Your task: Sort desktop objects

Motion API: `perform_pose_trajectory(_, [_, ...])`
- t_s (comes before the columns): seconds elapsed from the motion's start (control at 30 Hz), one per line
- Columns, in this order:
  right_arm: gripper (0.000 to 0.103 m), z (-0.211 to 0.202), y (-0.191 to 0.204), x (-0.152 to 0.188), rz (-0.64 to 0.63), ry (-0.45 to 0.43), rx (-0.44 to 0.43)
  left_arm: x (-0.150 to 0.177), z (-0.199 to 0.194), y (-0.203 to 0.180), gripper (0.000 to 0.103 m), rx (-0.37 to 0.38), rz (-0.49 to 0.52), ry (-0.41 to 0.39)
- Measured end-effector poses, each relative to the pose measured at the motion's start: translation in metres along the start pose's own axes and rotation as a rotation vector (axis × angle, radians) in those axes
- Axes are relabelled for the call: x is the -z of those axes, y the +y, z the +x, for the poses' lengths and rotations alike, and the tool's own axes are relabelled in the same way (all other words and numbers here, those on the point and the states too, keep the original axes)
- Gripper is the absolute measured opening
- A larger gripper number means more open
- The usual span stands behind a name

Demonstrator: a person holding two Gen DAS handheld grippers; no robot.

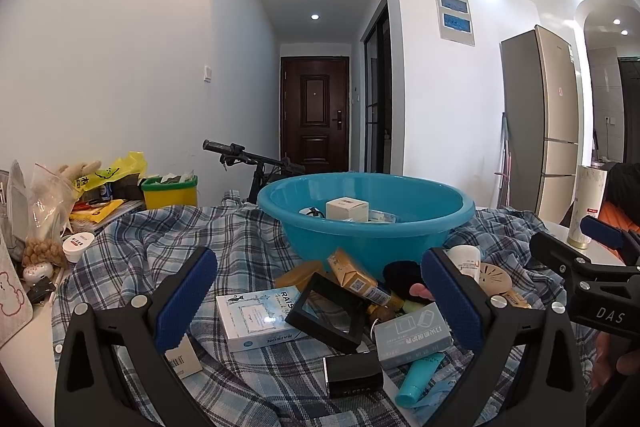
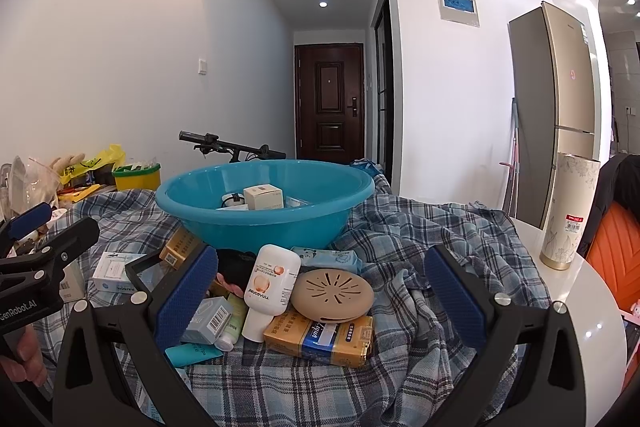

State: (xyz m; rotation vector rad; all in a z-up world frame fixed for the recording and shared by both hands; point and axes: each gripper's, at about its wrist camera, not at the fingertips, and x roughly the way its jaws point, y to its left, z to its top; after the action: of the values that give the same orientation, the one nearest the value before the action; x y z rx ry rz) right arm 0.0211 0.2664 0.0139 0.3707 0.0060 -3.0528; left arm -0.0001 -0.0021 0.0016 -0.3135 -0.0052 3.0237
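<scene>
A blue basin (image 1: pixel 372 235) (image 2: pixel 256 219) stands on the plaid cloth and holds a small white box (image 1: pixel 346 209) (image 2: pixel 263 197) and other small items. A pile of objects lies in front of it. My left gripper (image 1: pixel 320 301) is open and empty above a white RAISON box (image 1: pixel 256 319), a black frame (image 1: pixel 328 307) and a grey box (image 1: pixel 414 333). My right gripper (image 2: pixel 320 297) is open and empty around a white bottle (image 2: pixel 268 287), a tan round case (image 2: pixel 332 293) and a yellow pack (image 2: pixel 320 337).
Clutter, bags and a green-yellow tub (image 1: pixel 170 193) sit at the far left. A tall white flask (image 2: pixel 568 211) stands on the white table edge at right. A teal tube (image 1: pixel 418 377) and a black box (image 1: pixel 352 373) lie near the front. A bicycle handlebar (image 1: pixel 240 153) is behind the table.
</scene>
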Motion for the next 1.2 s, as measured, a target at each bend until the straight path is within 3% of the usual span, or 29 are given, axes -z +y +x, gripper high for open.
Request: perform_pose_trajectory(1.2, [0.103, 0.0006, -0.0026, 0.0008, 0.014, 0.003, 0.009, 0.0009, 0.0011, 0.0037, 0.103, -0.003, -0.005, -0.004])
